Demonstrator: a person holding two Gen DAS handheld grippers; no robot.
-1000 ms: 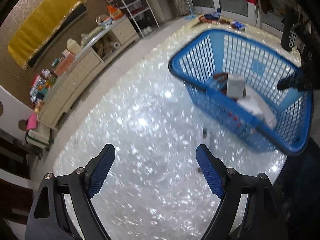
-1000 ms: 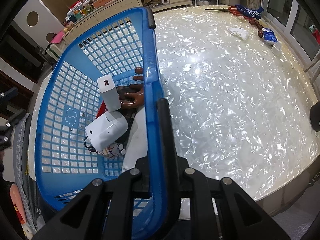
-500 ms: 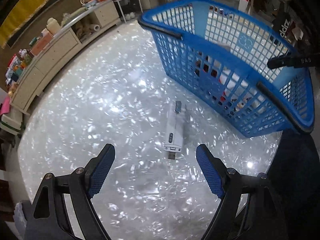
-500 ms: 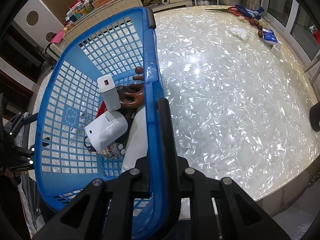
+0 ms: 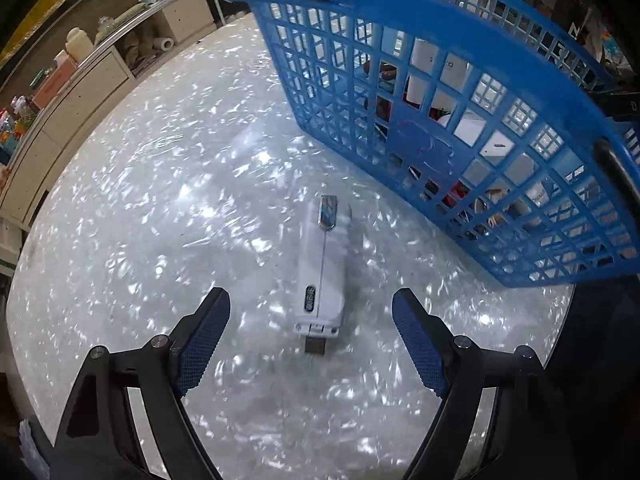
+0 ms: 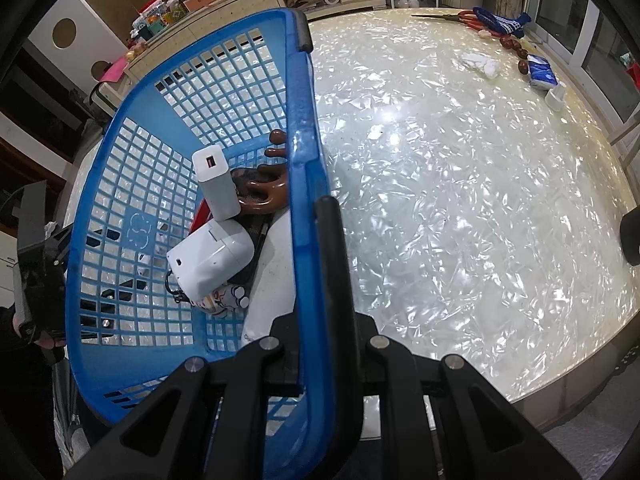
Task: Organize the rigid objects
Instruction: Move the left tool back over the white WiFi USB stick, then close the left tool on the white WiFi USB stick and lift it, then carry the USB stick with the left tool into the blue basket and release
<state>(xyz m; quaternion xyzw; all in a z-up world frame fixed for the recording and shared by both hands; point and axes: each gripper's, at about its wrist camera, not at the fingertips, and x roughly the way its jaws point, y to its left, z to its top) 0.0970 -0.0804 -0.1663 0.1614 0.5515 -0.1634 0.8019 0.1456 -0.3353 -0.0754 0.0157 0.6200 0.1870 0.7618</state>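
From the left wrist view, the left gripper hangs over the pearly table with its two blue-padded fingers spread wide and nothing pressed between them. Lying flat on the table just ahead of the gap is a white USB stick, long axis running away from the camera, its dark plug end nearest the fingers and a shiny clip at the far end. It sits just outside the near wall of the blue basket, close to it but apart. Through the lattice some white boxes and reddish bits show inside. From the right wrist view, the right gripper is clamped tight on the basket rim, right beside the black handle, and appears to be steadying the basket. Inside lie a white charger block, a brown wooden piece and a white case, among smaller things. Far across the table, well apart from the basket, are scissors and a blue pack. The step in hand looks like the approach to pick up the stick. The next move calls for lowering the fingers either side of its narrow body, squeezing across the width, then lifting it over the rim into the basket. The stick is thin and flat, so the pads need to get low enough to catch its edges.
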